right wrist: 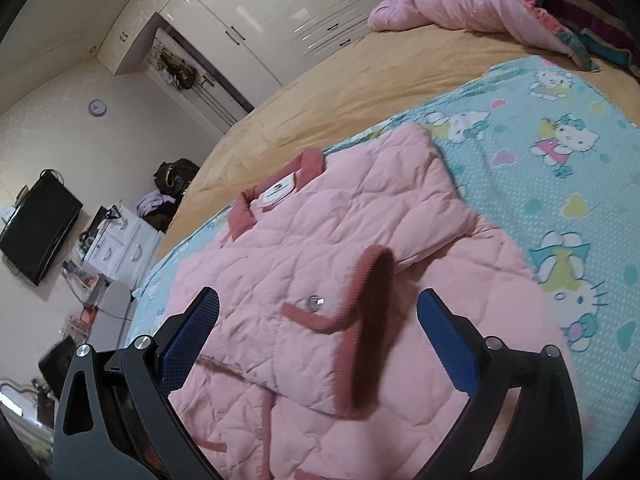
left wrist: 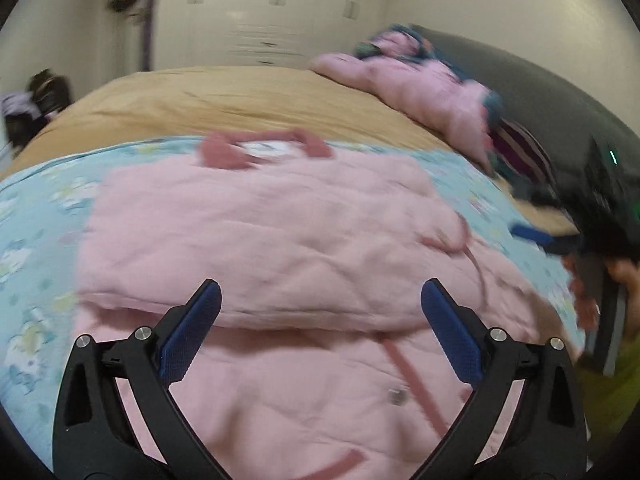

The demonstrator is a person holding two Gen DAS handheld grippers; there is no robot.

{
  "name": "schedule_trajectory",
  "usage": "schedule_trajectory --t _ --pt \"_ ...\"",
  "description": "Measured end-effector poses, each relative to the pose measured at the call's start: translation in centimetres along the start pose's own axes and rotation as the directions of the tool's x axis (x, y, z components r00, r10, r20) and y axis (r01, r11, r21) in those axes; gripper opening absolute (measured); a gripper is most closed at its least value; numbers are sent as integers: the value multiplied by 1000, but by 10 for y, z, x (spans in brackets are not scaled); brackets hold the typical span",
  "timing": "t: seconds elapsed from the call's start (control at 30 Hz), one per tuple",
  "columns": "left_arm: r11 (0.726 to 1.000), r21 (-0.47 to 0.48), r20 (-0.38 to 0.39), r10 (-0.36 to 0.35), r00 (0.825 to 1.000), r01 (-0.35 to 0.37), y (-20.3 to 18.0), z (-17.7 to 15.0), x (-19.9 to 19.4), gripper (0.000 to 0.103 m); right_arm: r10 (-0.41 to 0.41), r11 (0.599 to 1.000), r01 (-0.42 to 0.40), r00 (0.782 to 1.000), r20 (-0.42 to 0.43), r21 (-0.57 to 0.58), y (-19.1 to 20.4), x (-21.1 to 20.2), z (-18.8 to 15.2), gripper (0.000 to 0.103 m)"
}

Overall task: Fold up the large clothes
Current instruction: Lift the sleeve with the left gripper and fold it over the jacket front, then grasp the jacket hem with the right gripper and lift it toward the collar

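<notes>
A pink quilted jacket point(left wrist: 272, 240) with dark pink collar and trim lies flat on a light blue cartoon-print blanket point(left wrist: 36, 216), its sleeves folded across the front. The left gripper point(left wrist: 320, 304) is open and empty, just above the jacket's lower part. In the right wrist view the jacket point(right wrist: 320, 248) shows its collar, a folded sleeve with a dark pink cuff point(right wrist: 372, 312) and a silver snap button point(right wrist: 315, 301). The right gripper point(right wrist: 318, 312) is open and empty, hovering over the cuff. The right gripper also shows at the right edge of the left wrist view point(left wrist: 532, 234), blurred.
The blanket point(right wrist: 540, 168) lies on a bed with a tan sheet point(right wrist: 360, 88). A heap of pink and patterned bedding point(right wrist: 480, 4) sits at the head end. White wardrobes point(right wrist: 248, 12), a wall TV point(right wrist: 38, 220) and a cluttered white cabinet point(right wrist: 120, 240) stand beyond the bed.
</notes>
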State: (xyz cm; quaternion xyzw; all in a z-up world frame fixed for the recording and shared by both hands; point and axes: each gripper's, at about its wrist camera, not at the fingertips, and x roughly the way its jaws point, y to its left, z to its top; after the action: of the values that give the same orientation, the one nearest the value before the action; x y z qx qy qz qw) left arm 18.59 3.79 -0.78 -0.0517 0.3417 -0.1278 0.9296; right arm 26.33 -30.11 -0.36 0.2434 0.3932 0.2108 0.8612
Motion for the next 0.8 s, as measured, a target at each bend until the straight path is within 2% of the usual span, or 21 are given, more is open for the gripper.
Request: schedule_trajectory --t 0.13,0.27,0.37,0.43,0.47,0.53,0.57,0.63,0.67,0.7,0.73,0.8 --pt "994 -86 30 70 997 -68 37 15 -14 94 55 996 -51 998 -41 75 -3 18 1 99" --pt "967 -197 16 167 986 -160 83 33 -21 94 35 991 -26 998 -61 132 -14 39 6 99" --pt "944 -274 10 192 981 -183 111 52 -23 94 2 987 8 998 -66 158 -20 51 9 93" --pt "922 -332 12 214 977 -198 129 70 -20 94 -20 987 31 998 -68 155 -22 57 10 82" --pt "917 -348 19 215 976 -195 134 75 -20 94 -21 988 32 997 -70 154 -22 62 10 79" --pt "904 -381 40 226 973 -194 144 84 -16 94 -20 988 33 996 -85 153 -22 69 9 66" --pt "897 -403 51 221 974 -183 149 87 -11 94 -11 989 24 996 -92 146 -22 74 8 63" --pt "897 -417 66 194 979 -149 151 83 -5 94 -9 992 21 995 -96 127 -21 80 6 45" --pt "901 -413 81 181 980 -133 152 78 -1 94 -33 993 44 995 -93 112 -20 82 4 41" --pt "906 -403 94 181 979 -129 153 74 0 94 -39 994 48 995 -87 103 -20 82 5 31" --pt "911 -391 107 184 977 -129 155 71 0 94 -43 995 50 996 -74 89 -20 81 6 16" --pt "912 -377 119 223 967 -164 165 64 0 94 -53 998 54 998 -37 26 -12 74 12 8"
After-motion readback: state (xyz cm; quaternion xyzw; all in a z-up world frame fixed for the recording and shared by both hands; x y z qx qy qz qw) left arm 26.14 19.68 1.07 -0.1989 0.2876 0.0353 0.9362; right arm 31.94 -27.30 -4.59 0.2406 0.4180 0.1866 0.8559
